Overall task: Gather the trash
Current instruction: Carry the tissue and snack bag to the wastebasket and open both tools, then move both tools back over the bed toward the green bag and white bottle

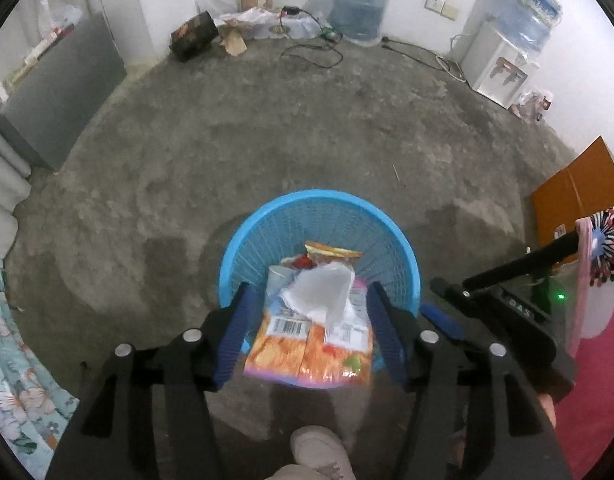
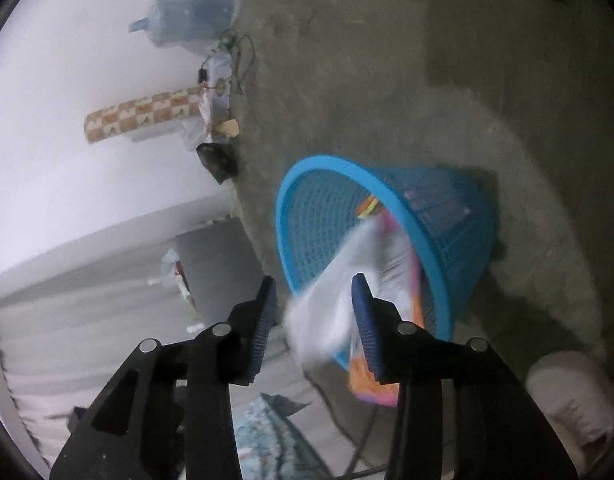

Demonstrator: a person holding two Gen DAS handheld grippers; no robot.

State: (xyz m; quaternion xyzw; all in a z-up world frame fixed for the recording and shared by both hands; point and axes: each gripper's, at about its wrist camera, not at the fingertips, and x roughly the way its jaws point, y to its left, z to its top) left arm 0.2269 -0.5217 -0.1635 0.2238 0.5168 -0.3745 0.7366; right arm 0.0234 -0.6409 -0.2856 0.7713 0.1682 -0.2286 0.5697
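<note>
A blue mesh basket point(image 1: 319, 208) stands on the concrete floor, holding snack wrappers. An orange snack packet point(image 1: 311, 354) leans over its near rim, with a white crumpled wrapper point(image 1: 321, 292) on top. My left gripper point(image 1: 309, 316) is open, its blue pads either side of the packet, above it and apart from it. In the right wrist view the basket point(image 2: 307, 216) shows tilted, and my right gripper point(image 2: 313, 304) is open with the blurred white wrapper point(image 2: 331, 312) between its pads, over the basket rim. The right gripper also shows in the left wrist view point(image 1: 443, 322).
A water jug point(image 1: 361, 4) and a dispenser point(image 1: 503, 64) stand by the far wall, with cables point(image 1: 319, 48) and clutter. A grey cabinet point(image 1: 59, 92) is left, a cardboard box point(image 1: 575, 200) right. A floral cloth point(image 1: 15, 364) and my shoe point(image 1: 321, 454) are near.
</note>
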